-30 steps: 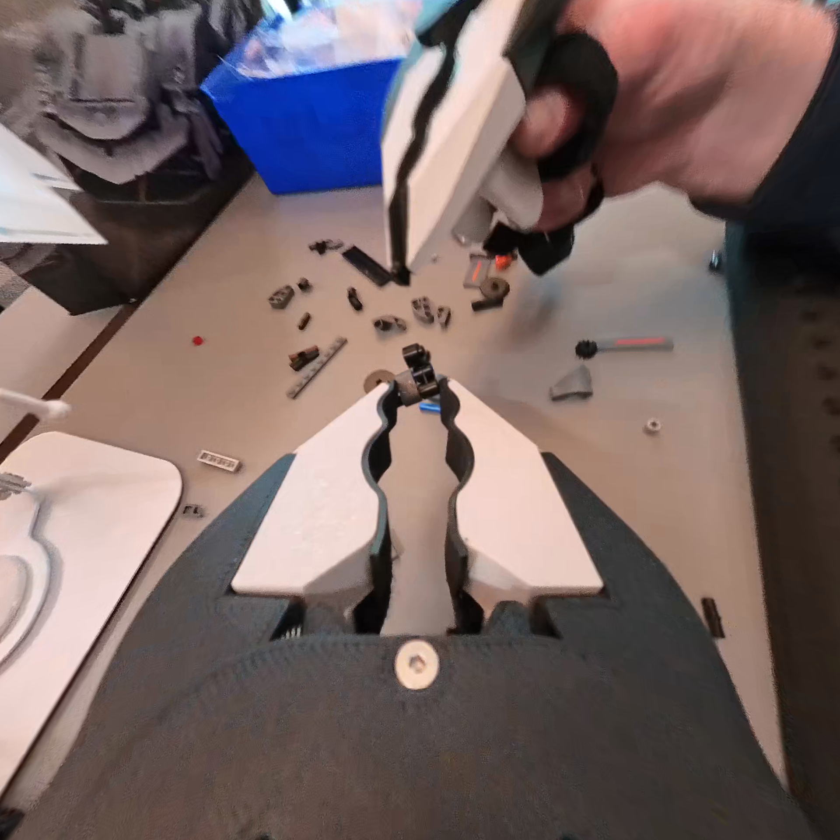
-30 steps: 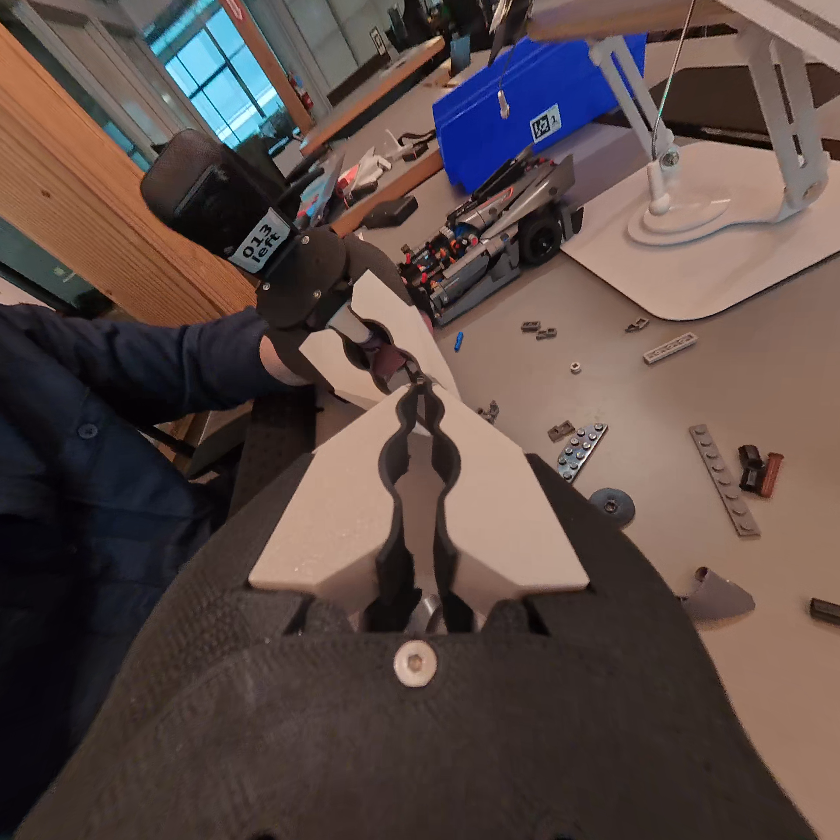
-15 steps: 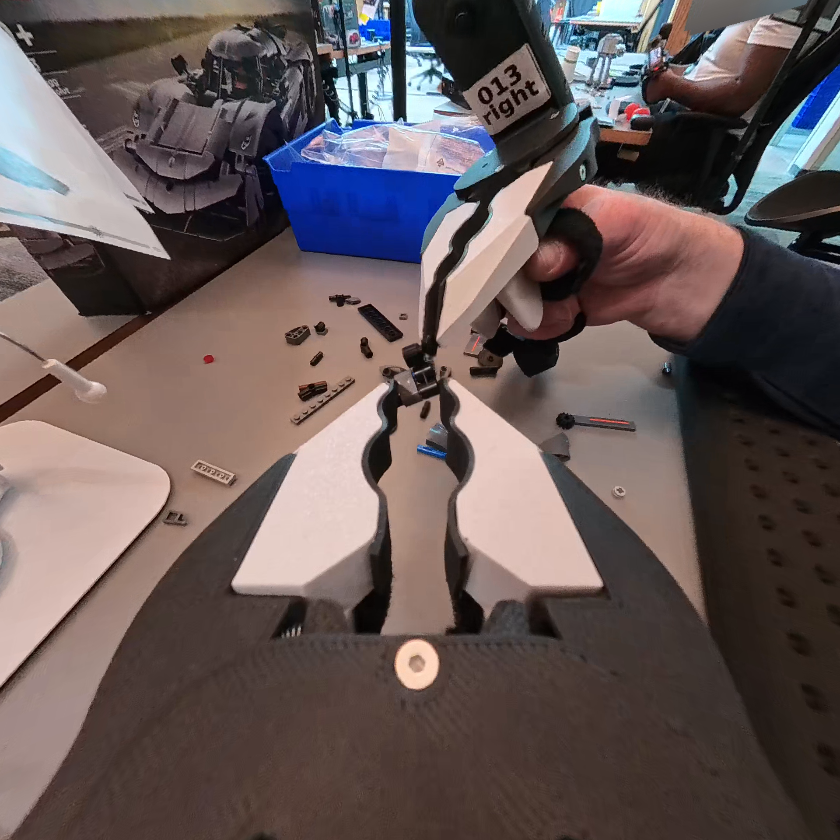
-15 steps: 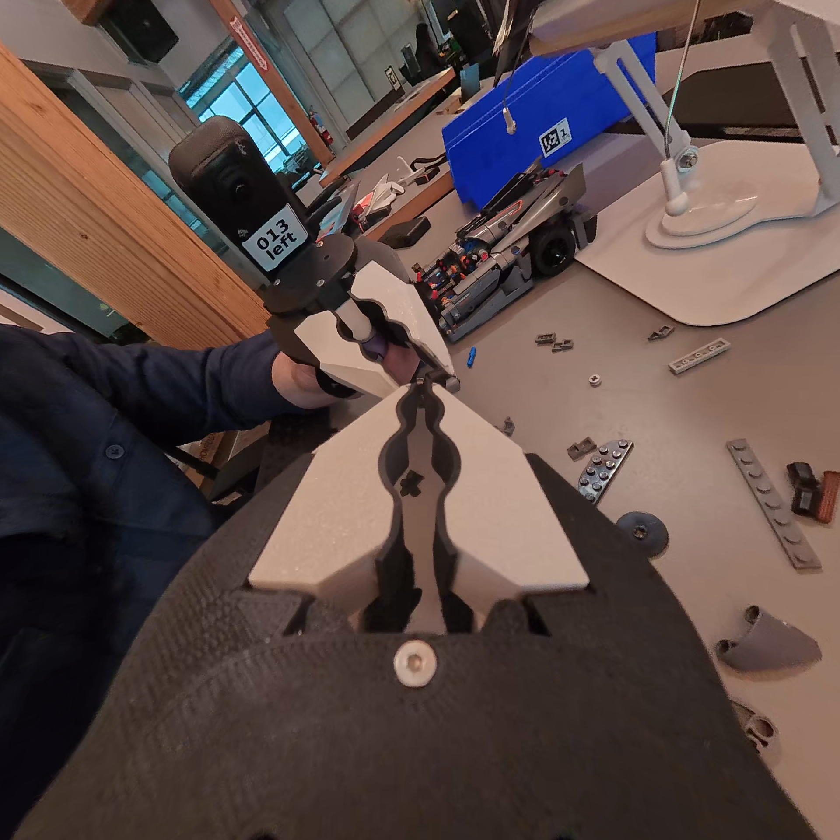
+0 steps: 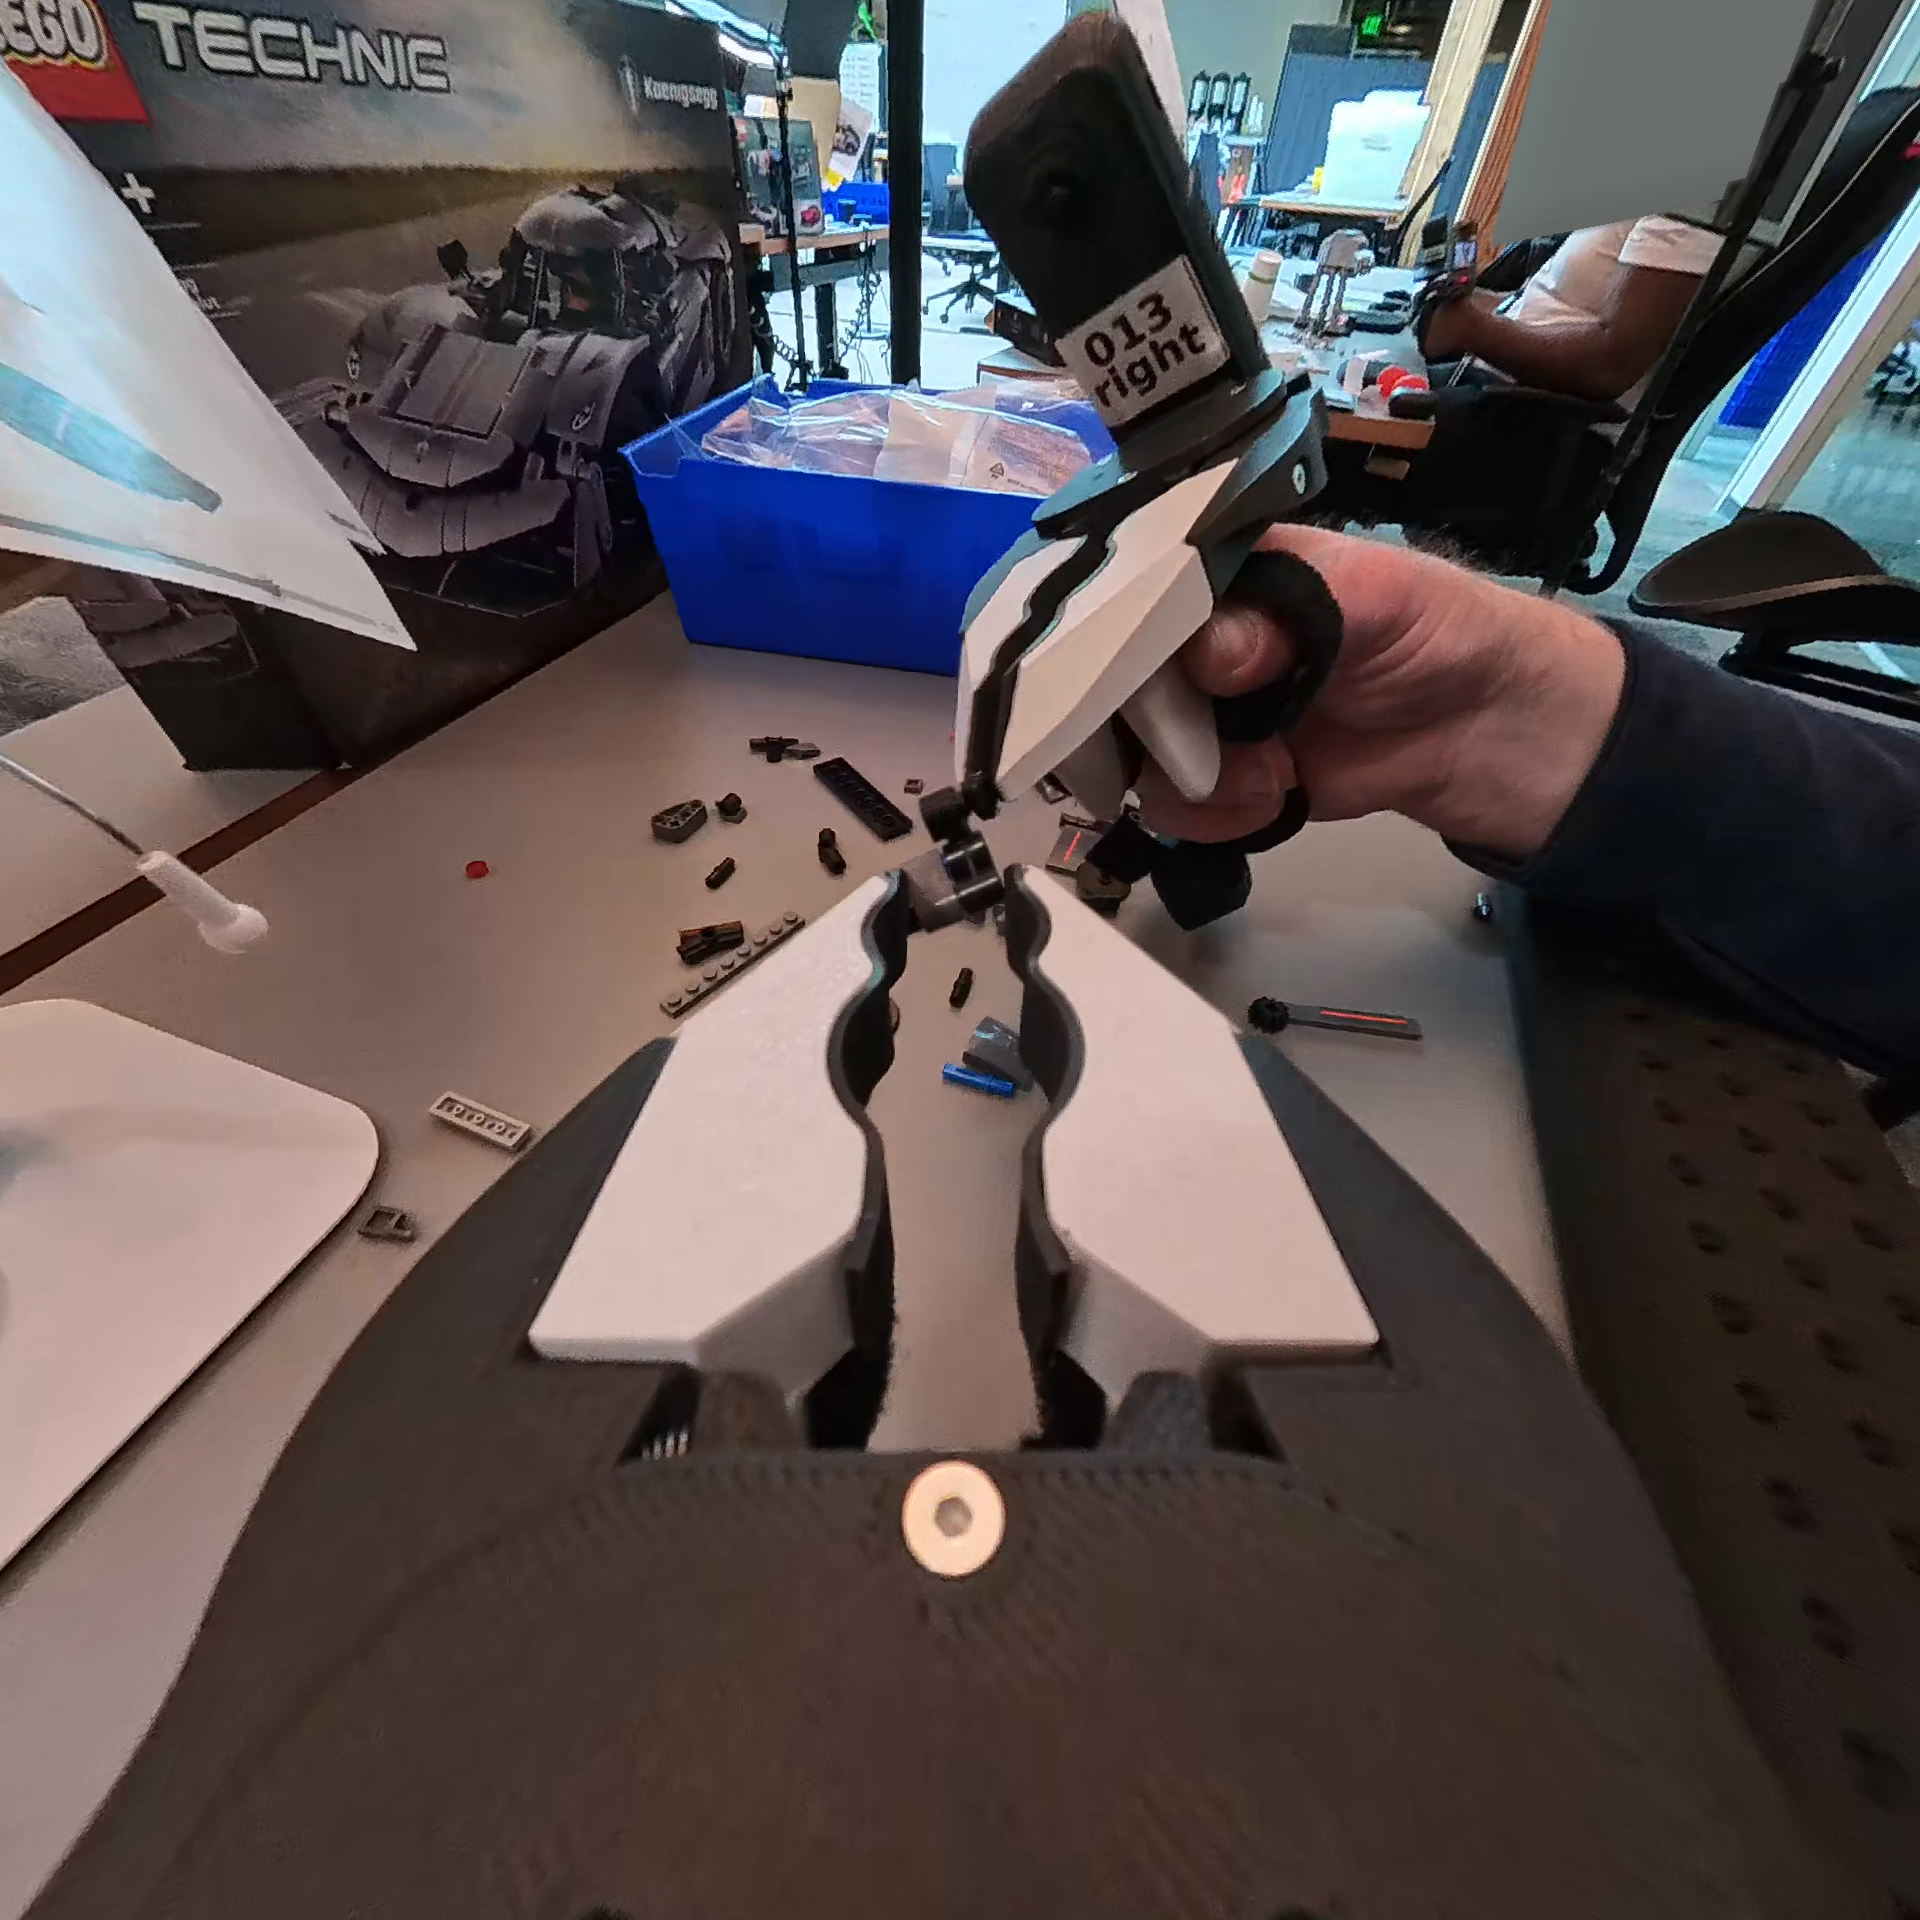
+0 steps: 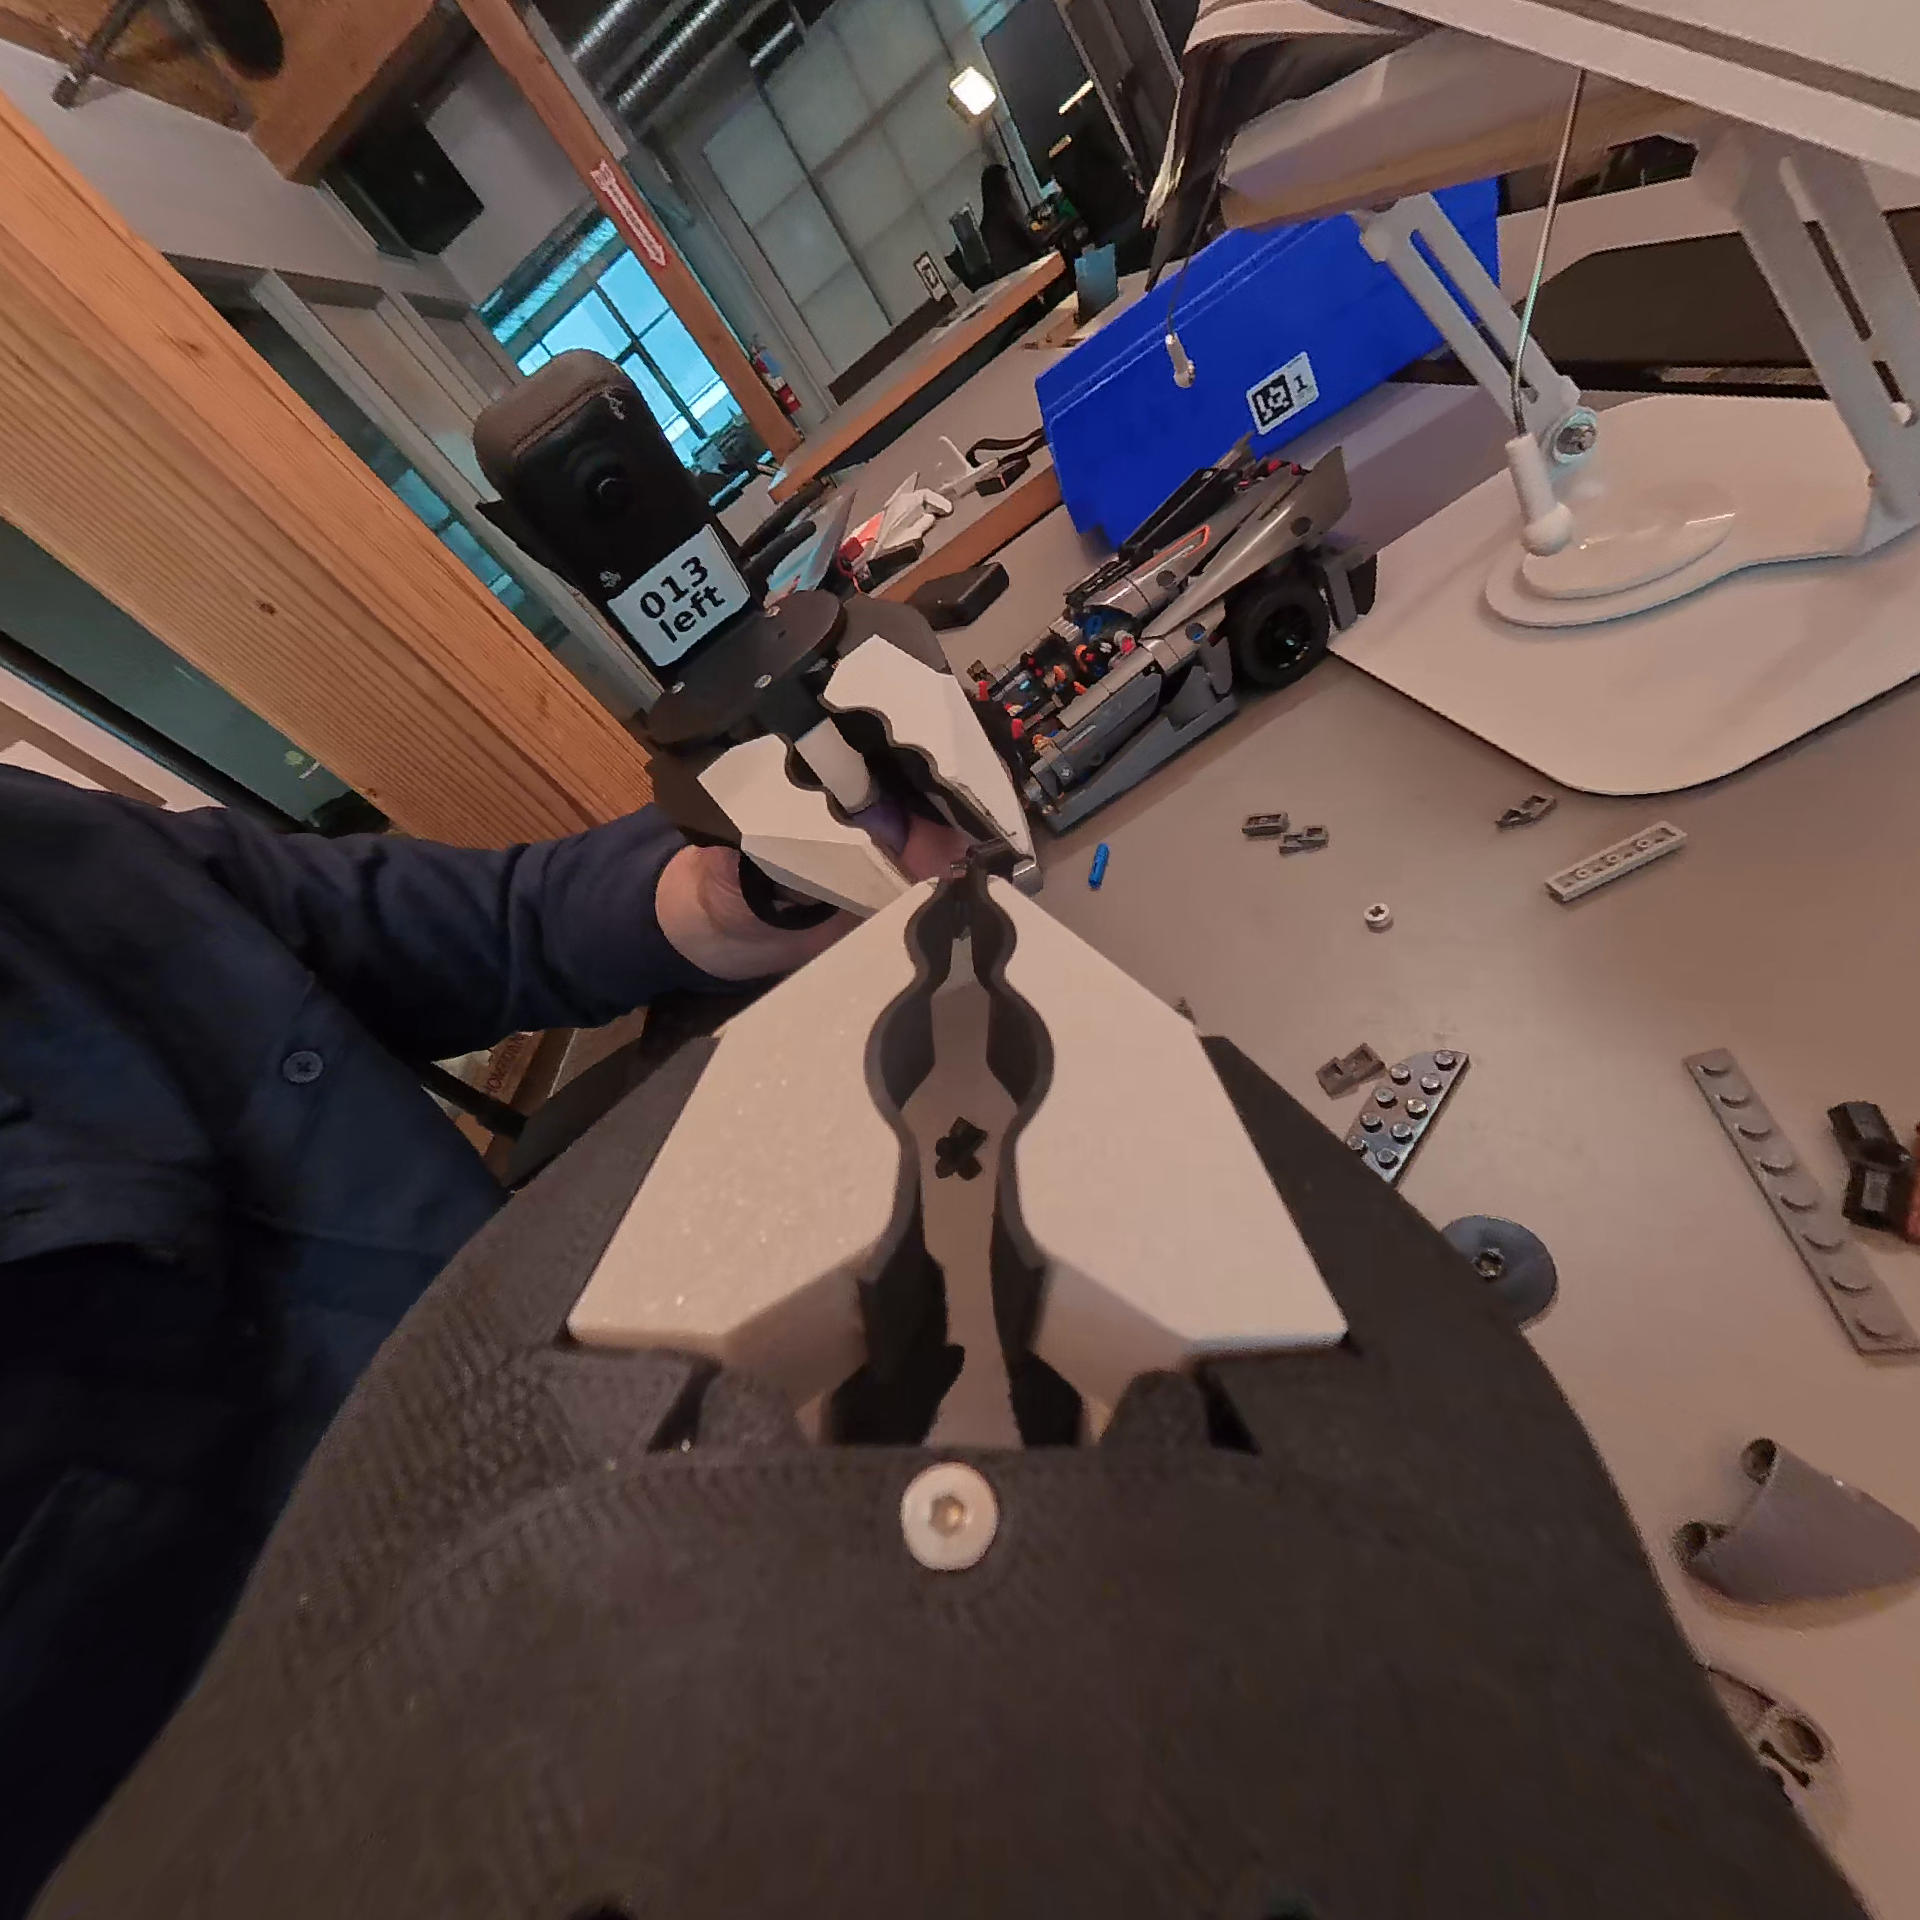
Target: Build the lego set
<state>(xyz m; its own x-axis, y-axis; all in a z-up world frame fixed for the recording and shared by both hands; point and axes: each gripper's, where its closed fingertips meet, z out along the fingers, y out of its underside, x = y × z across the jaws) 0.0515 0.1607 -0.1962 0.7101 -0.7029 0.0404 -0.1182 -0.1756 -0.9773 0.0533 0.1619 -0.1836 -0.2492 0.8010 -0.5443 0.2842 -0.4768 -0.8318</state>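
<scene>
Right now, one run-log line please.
left gripper: shut on grey-black piece | right gripper: shut on black connector | pieces touching

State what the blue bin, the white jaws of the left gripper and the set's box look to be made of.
Blue bin: likely moulded plastic, smooth and slightly glossy.
Left gripper jaws: probably 3D-printed plastic, matte and finely grained, with black wavy liners.
Box: seemingly printed cardboard, with flat panels and a photo of a car.

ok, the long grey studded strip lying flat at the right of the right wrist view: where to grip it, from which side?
Grip the long grey strip mid-length across its narrow width, coming straight down from above. It lies flat on the table, so only its long edges offer a hold. The dark piece crowds its right edge.
</scene>
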